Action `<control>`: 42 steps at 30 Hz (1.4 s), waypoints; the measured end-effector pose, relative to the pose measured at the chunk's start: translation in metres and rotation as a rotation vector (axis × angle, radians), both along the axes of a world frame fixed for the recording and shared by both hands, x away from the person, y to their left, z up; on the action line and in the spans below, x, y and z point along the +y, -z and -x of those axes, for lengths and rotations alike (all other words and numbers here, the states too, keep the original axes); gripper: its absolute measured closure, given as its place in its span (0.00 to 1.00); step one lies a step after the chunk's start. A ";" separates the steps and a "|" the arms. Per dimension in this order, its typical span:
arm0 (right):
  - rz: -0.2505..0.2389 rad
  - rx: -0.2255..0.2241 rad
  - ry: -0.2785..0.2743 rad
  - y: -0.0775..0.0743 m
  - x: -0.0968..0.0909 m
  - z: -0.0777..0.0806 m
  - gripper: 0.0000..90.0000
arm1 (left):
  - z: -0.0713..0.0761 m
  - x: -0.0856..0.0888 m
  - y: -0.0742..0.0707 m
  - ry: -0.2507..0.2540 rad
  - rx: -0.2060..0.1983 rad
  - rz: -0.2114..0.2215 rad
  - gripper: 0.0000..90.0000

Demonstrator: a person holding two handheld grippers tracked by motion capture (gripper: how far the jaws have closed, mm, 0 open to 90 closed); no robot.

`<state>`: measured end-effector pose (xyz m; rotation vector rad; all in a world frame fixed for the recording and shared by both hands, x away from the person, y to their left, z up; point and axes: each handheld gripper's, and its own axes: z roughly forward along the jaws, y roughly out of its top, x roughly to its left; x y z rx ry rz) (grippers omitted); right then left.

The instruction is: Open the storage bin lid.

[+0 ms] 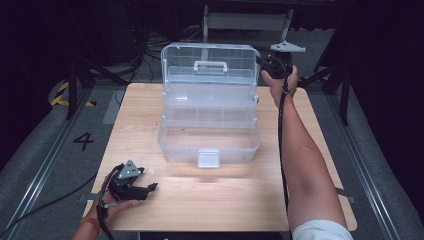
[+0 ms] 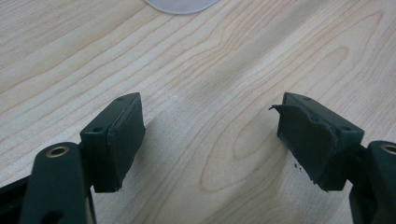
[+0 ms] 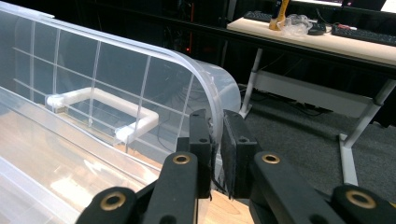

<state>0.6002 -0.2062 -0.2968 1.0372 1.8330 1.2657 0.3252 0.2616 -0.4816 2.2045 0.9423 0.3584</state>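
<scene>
Toolbox [image 1: 209, 120] of clear plastic stands at the middle of my wooden table [image 1: 150, 210], seen from the high view with its lid [image 1: 210, 70] swung up and back, upright behind the open base, a white handle [image 1: 210, 66] on the lid and a white latch [image 1: 208, 158] on the front wall. My right gripper [image 1: 264, 62] is at the lid's top right corner, at the end of my outstretched right arm. My left gripper [image 1: 150, 187] rests in my hand near the table's front left corner, well apart from the toolbox. From the left gripper view, my left gripper [image 2: 210, 140] has its jaws wide apart with nothing but bare table [image 2: 210, 70] between them, and a pale rounded edge of plastic [image 2: 180, 4] shows at the top. From the right gripper view, my right gripper [image 3: 217, 140] is clenched on the lid [image 3: 140, 70], its two black jaws pinching the curved rim from both sides. The handle [image 3: 107, 105] lies to the left on the lid, and a desk [image 3: 327, 42] with keyboards stands beyond on grey floor.
</scene>
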 end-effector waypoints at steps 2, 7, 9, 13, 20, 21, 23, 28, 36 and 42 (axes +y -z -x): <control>0.002 0.001 0.001 0.000 0.000 -0.001 0.93 | 0.000 0.000 0.000 0.000 0.001 0.000 0.26; 0.007 0.006 0.009 0.001 0.002 -0.004 0.93 | 0.000 0.000 0.000 0.000 0.001 0.000 0.26; 0.007 0.007 0.011 0.001 0.002 -0.005 0.93 | 0.000 0.000 0.000 0.000 0.001 0.000 0.26; 0.012 0.008 0.014 0.001 0.002 -0.005 0.93 | 0.000 0.000 0.000 0.001 0.000 -0.002 0.26; 0.027 0.020 0.027 0.000 0.004 -0.008 0.93 | 0.000 0.001 -0.001 0.005 0.002 -0.009 0.26; 0.027 0.022 0.027 0.000 0.004 -0.009 0.93 | 0.000 0.000 -0.001 0.005 0.002 -0.008 0.26; 0.029 0.023 0.030 0.001 0.005 -0.009 0.93 | 0.000 0.000 -0.001 0.004 0.003 -0.006 0.26; 0.026 0.024 0.036 0.002 0.005 -0.011 0.93 | 0.000 0.000 -0.001 0.003 0.003 -0.006 0.26; 0.037 0.032 0.041 0.003 0.007 -0.014 0.92 | 0.000 0.001 -0.001 0.007 0.002 -0.009 0.26; 0.036 0.037 0.046 0.004 0.008 -0.016 0.92 | 0.000 0.001 -0.001 0.007 0.002 -0.008 0.26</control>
